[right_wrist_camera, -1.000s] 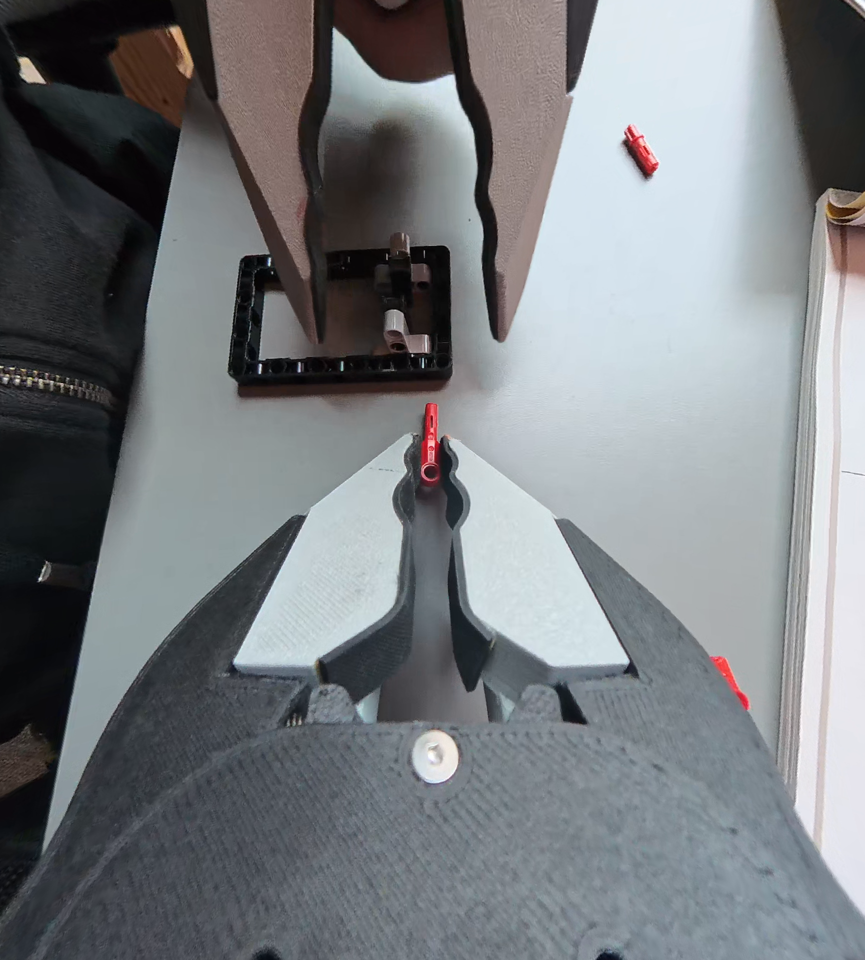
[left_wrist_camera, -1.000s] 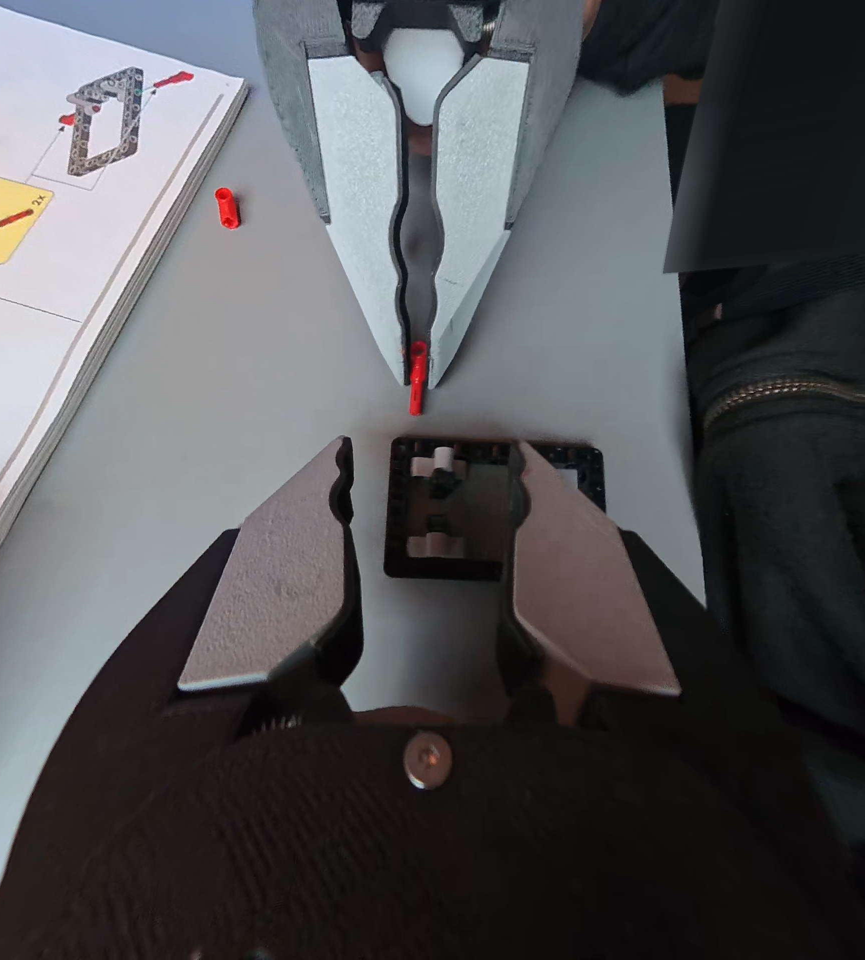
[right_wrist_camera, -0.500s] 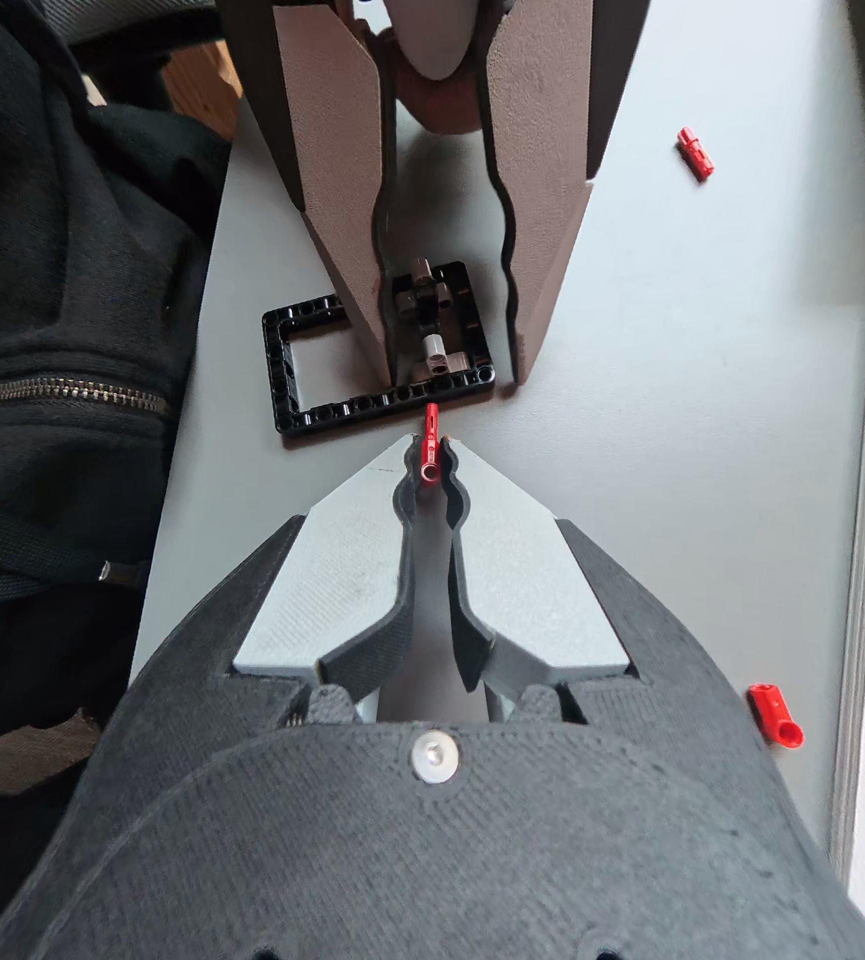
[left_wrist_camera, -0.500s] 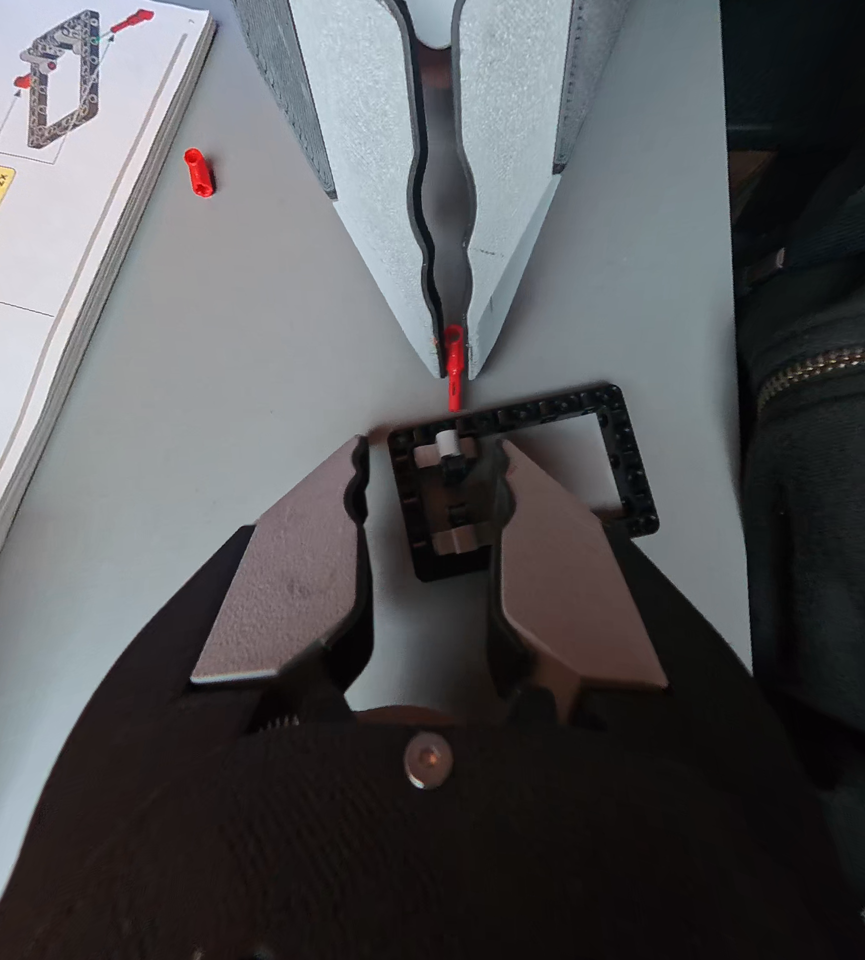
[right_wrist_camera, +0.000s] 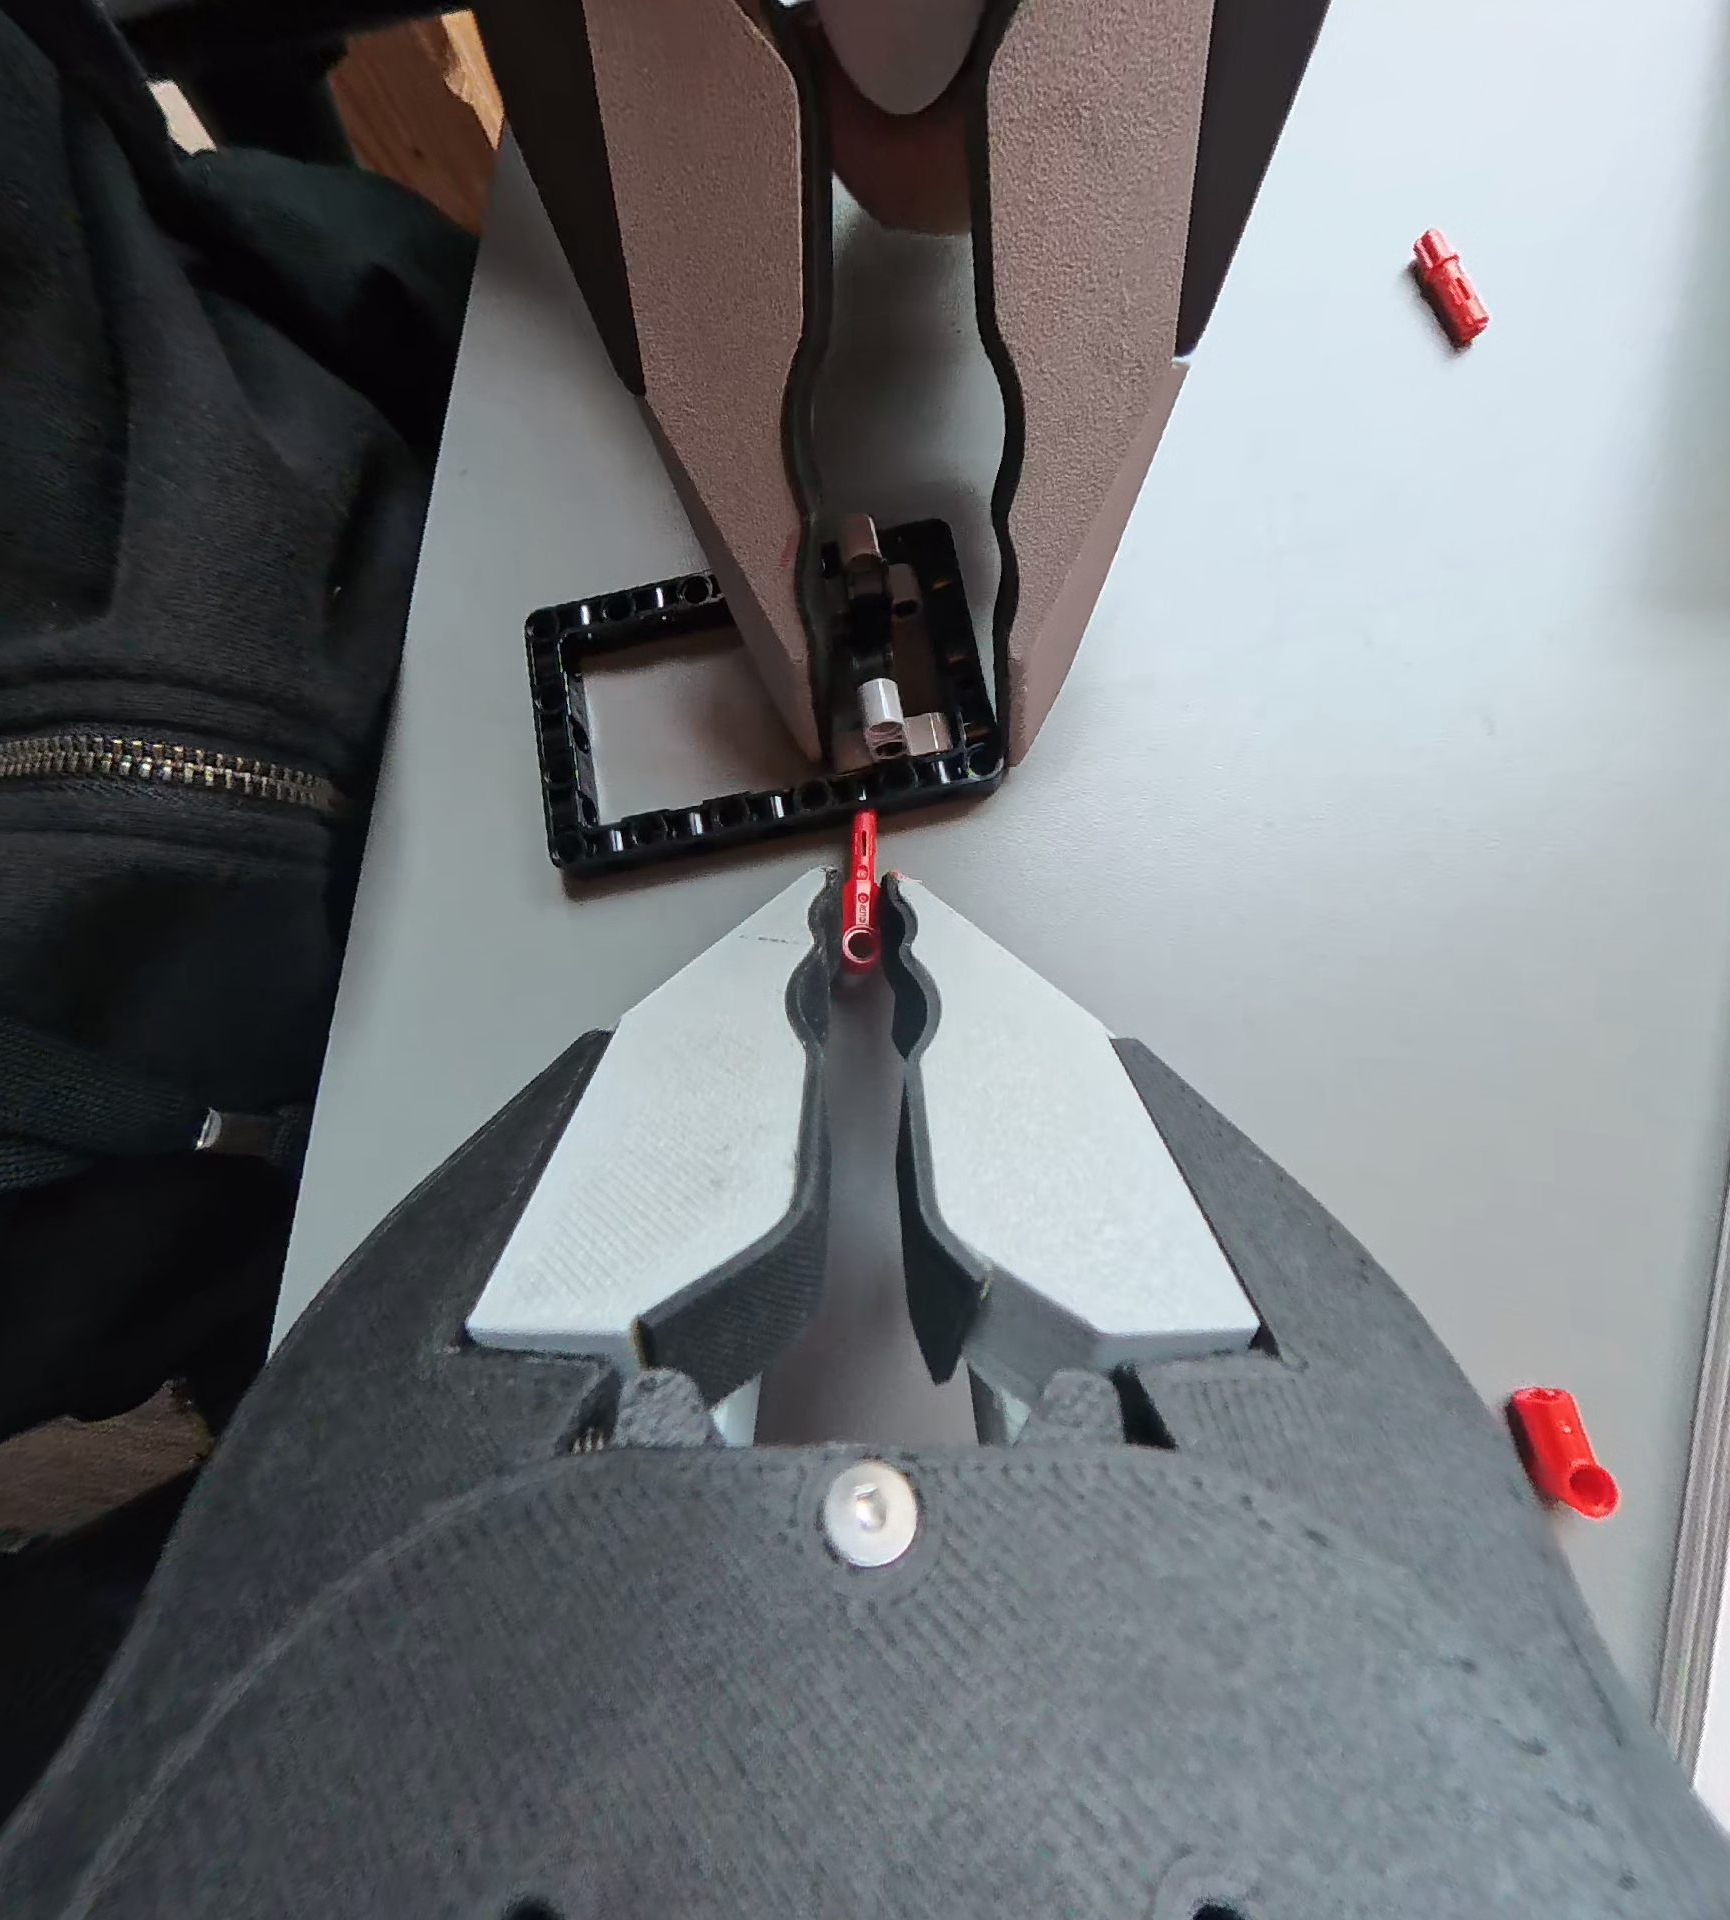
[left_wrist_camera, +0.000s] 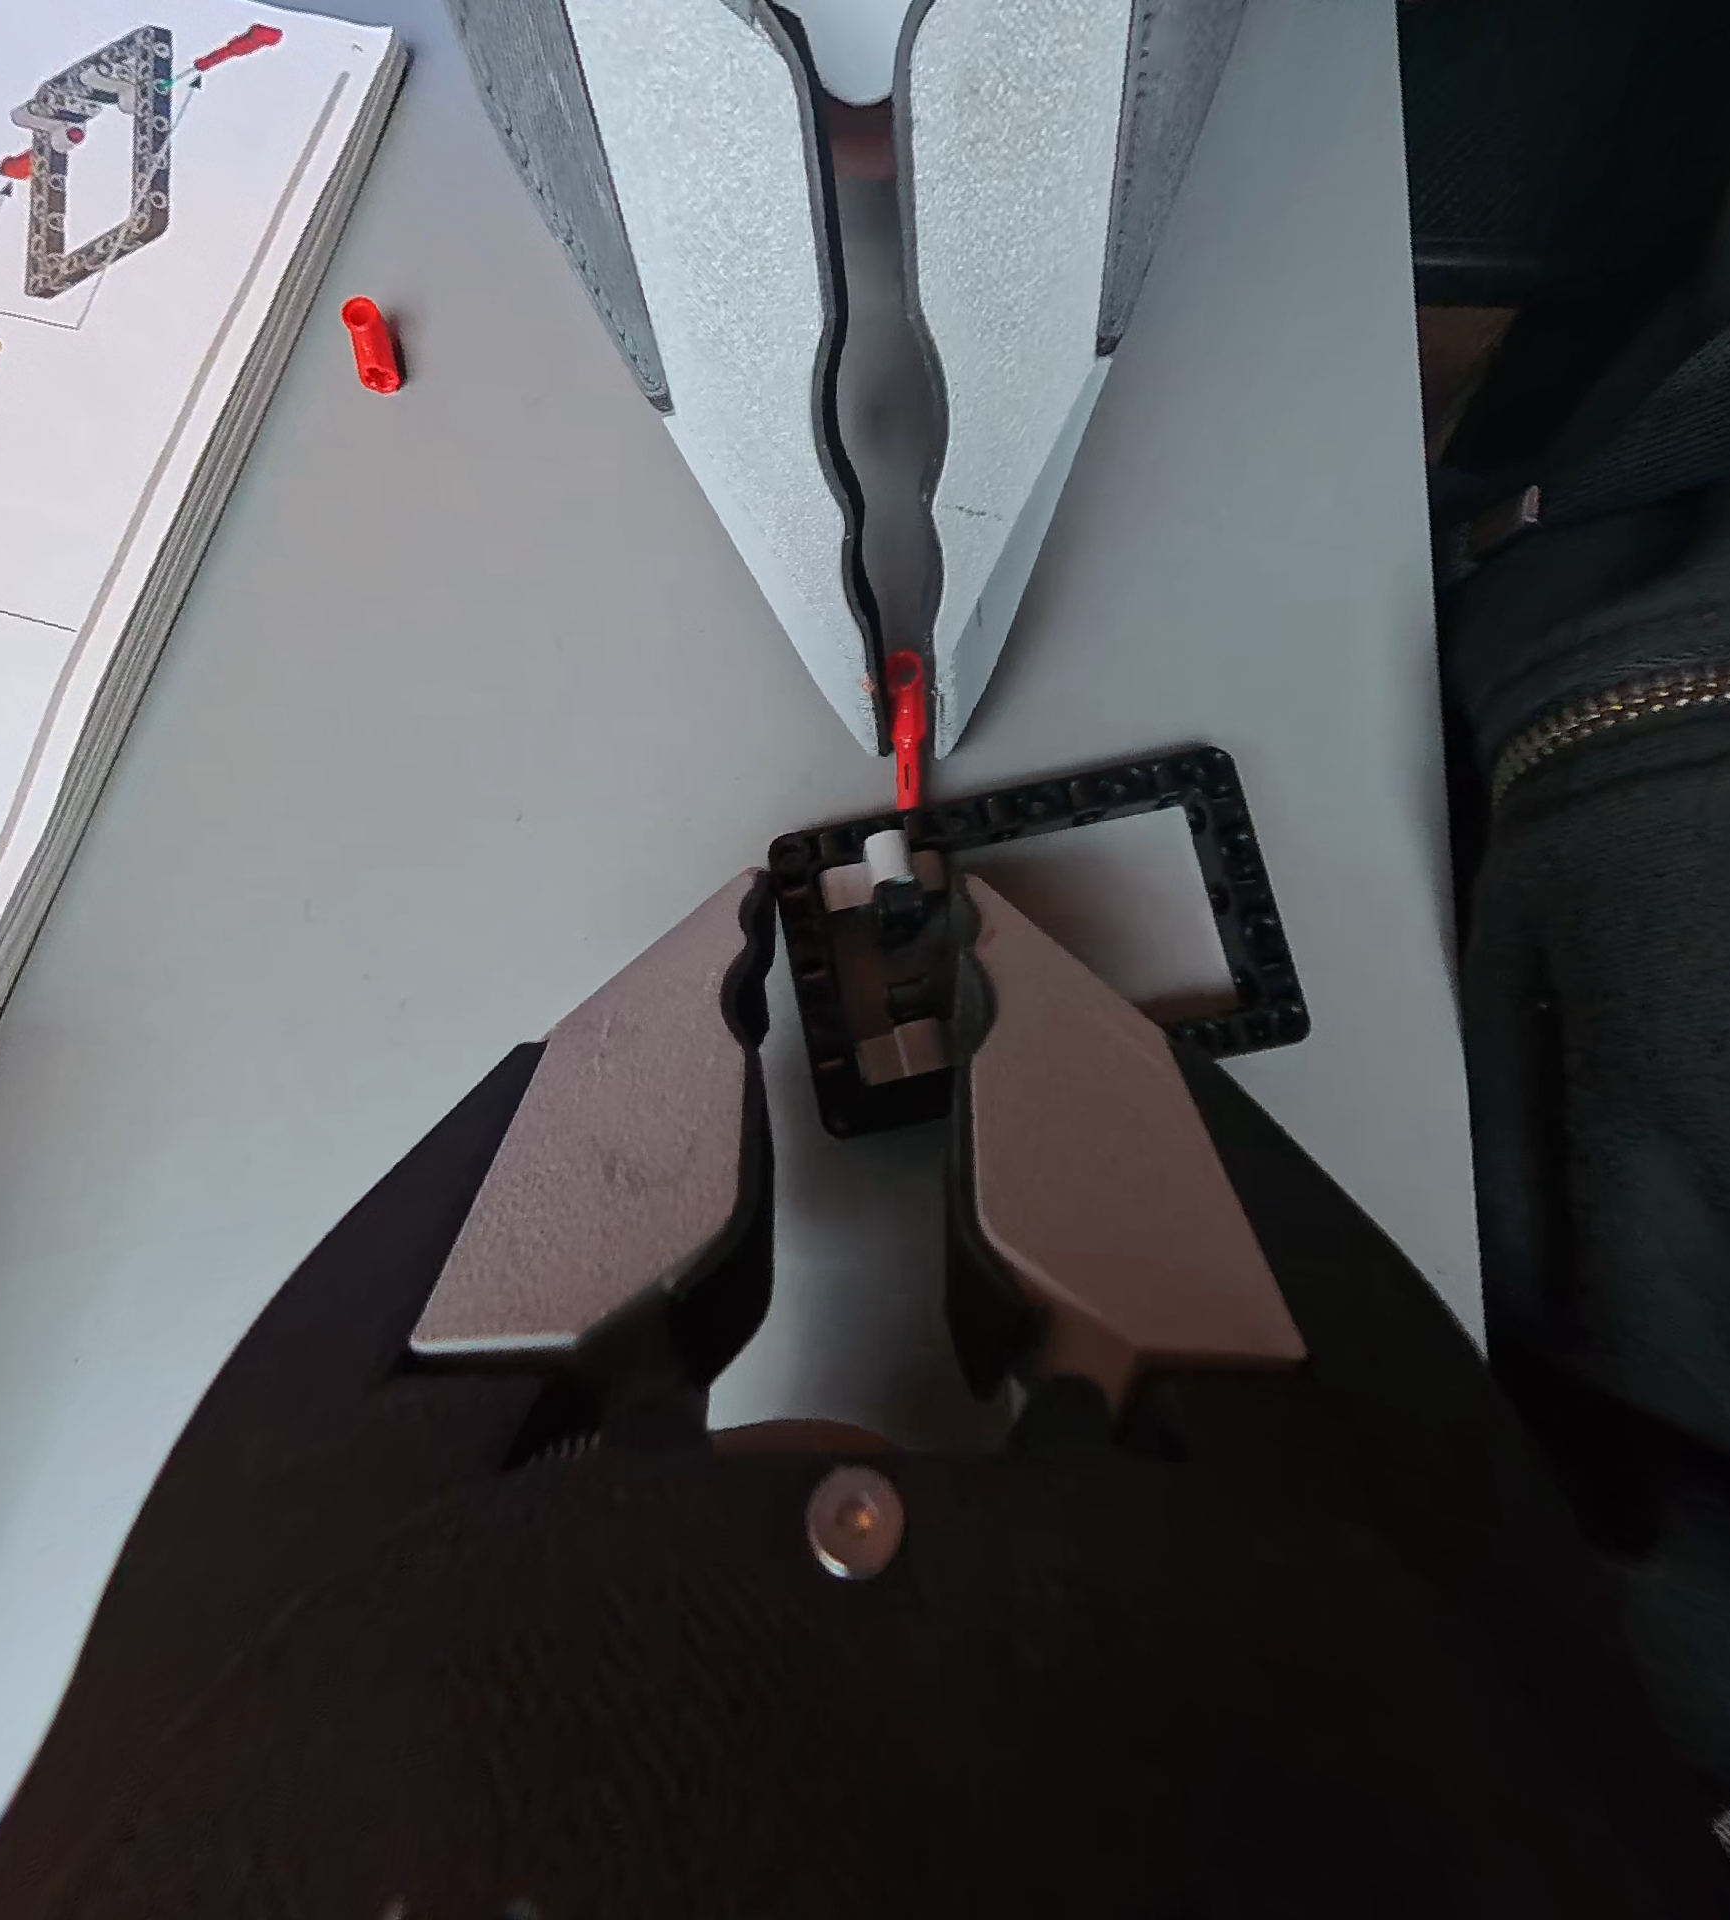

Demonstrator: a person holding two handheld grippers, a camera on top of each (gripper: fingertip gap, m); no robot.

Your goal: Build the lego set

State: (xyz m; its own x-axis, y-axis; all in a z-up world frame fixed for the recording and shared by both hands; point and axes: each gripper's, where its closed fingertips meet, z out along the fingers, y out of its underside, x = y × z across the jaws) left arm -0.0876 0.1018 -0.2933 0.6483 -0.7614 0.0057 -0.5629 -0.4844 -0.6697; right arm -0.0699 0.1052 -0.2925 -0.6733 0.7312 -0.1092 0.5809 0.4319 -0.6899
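Note:
A black rectangular frame (left_wrist_camera: 1256,914) lies on the grey table, with small grey and black parts (left_wrist_camera: 887,857) fitted inside one end. My left gripper (left_wrist_camera: 861,920), with brown fingers, is shut across that end of the frame. It also shows in the right wrist view (right_wrist_camera: 913,748), on the frame (right_wrist_camera: 570,727). My right gripper (right_wrist_camera: 861,894), with pale grey fingers, is shut on a thin red pin (right_wrist_camera: 859,883). The pin's free tip touches the frame's long side. The right gripper (left_wrist_camera: 908,727) and the pin (left_wrist_camera: 905,727) also show in the left wrist view.
A loose red pin (left_wrist_camera: 373,343) lies on the table near the open instruction booklet (left_wrist_camera: 61,312). It also shows in the right wrist view (right_wrist_camera: 1451,286). Another red connector (right_wrist_camera: 1562,1455) lies beside my right gripper. A black zippered bag (right_wrist_camera: 113,727) lies past the table edge. Left and right tips are no more than a few centimetres apart. From either gripper's tips it is about 15 centimetres to the red connector (right_wrist_camera: 1562,1455). The left camera catches it too, in the left wrist view (left_wrist_camera: 373,330).
My left gripper has closed on the frame's end and turned the frame a little. My right gripper has brought the red pin forward until its tip meets the frame's side.

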